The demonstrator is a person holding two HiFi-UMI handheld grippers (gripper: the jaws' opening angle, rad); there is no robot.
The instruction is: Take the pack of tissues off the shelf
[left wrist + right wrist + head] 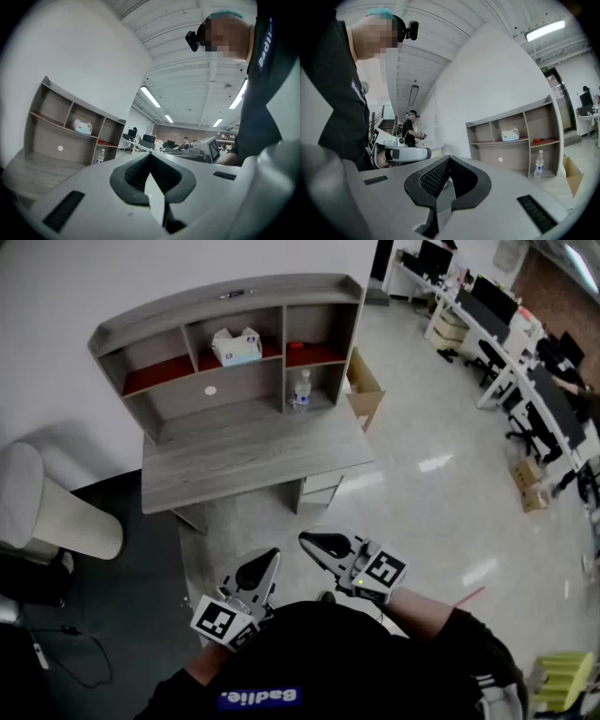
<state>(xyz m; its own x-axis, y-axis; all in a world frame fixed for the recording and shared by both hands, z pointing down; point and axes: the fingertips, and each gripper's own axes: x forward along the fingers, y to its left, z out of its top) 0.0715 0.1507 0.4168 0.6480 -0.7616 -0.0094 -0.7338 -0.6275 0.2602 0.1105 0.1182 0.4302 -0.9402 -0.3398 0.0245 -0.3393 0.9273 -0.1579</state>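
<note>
White tissue pack (236,346) on shelf (225,298), far beyond closed, empty left claw (270,557), right claw (309,542)

print on the pack of tissues (236,346) is too small to read. the small red thing (296,346) at its 3 o'clock is too small to identify. at the head view's 9 o'clock a pale ribbed thing (37,507) is cut off by the edge. at 4 o'clock a yellow thing (564,679) is cut off too.
</note>
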